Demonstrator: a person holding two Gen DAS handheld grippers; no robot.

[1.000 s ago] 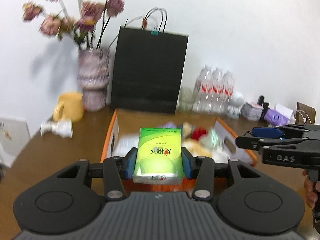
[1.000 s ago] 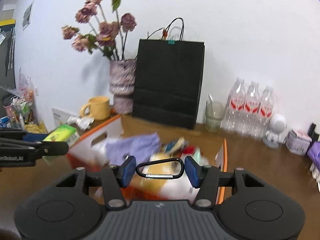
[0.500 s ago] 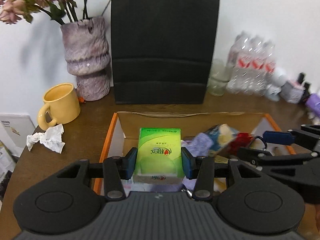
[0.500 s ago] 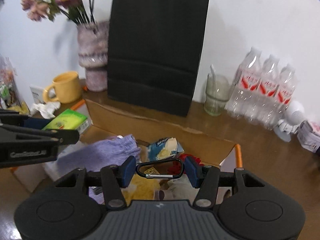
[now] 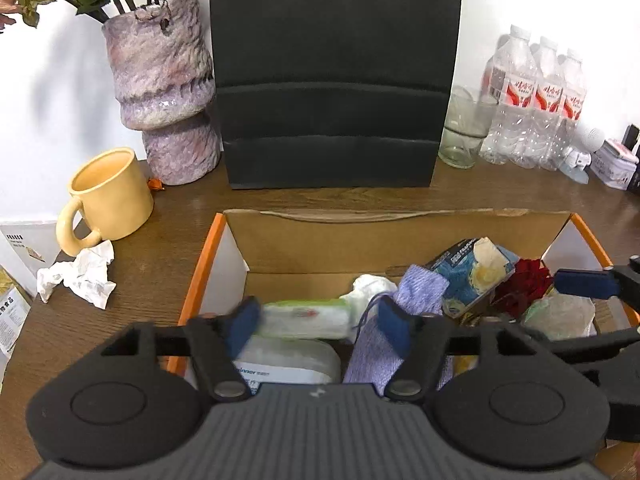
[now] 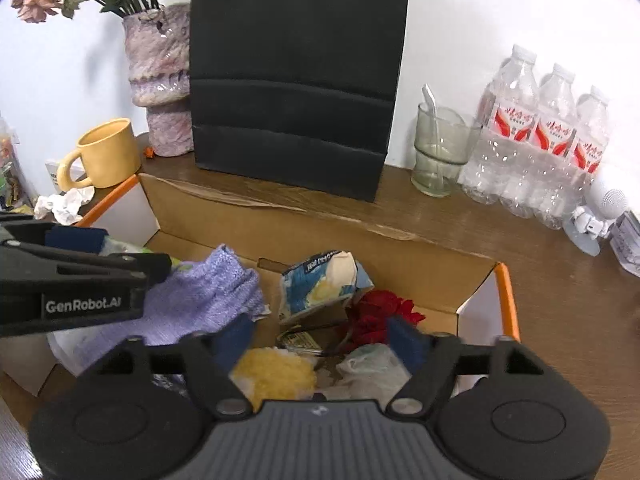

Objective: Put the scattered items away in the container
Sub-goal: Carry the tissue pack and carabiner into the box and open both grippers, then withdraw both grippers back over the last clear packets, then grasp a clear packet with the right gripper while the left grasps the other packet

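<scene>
With both tools spread and empty over the box, that crowded heap could catch a finger

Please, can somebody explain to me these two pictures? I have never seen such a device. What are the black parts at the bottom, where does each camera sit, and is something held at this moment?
The black parts are two hand-held grippers; a person carries one in each hand. Each picture comes from a fisheye camera on one gripper, looking forward along its fingers. The left gripper and the right gripper are both open over a cardboard box on a wooden table, and hold nothing. In the box lie a green tissue pack, a purple knitted cloth, a blue snack packet and something red. A yellow mug and crumpled paper lie outside the box.
</scene>
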